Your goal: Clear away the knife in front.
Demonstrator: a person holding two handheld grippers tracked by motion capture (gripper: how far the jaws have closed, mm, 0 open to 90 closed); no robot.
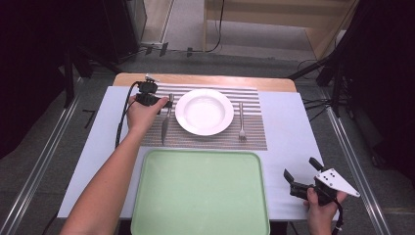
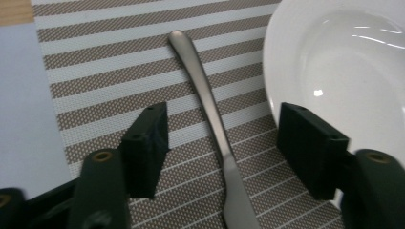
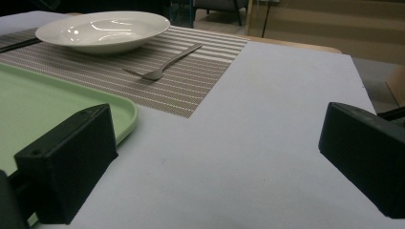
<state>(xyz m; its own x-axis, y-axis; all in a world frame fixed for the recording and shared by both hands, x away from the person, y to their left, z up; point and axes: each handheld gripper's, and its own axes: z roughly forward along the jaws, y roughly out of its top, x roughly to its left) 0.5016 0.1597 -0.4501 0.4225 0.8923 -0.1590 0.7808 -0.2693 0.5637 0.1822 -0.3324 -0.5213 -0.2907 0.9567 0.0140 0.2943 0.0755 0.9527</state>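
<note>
White tabletop w/ striped placemat. Knife lies left of plate, handle between left gripper jaws; pads spread, not touching it. Left gripper view cuts off blade tip. Fork right of plate; green tray nearer. Right gripper wide open, empty, over bare table near tray corner.

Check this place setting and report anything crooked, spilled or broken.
Nothing stands out. The white ceramic plate sits centred on the striped woven placemat, the steel knife lies straight along its left between the open left gripper jaws, the steel fork lies straight along its right, and no spill or damage shows.
</note>
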